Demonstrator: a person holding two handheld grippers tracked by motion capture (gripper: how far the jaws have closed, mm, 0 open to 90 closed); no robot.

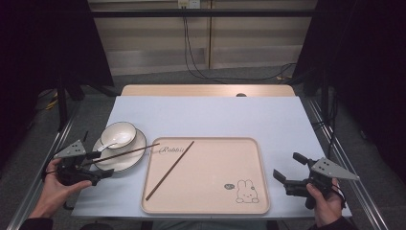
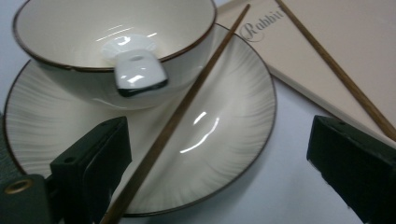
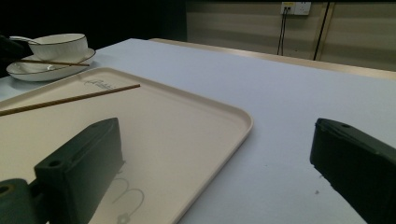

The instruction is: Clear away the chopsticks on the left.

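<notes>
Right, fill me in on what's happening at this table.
A person holds a two-jaw gripper in each hand at a table covered in pale blue. The left gripper is open, its jaws either side of a chopstick that lies across a plate and reaches the edge of the beige tray. A bowl with a white spoon sits on that plate. A second chopstick lies on the tray. The right gripper waits open beside the tray's right edge, holding nothing.

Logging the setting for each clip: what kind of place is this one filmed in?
Most likely a data-collection rig in a lab or workshop, not a dining room. The table stands in a metal frame between dark curtains, cables hang from a wall socket, and the tableware is staged: a tray, a bowl.
</notes>
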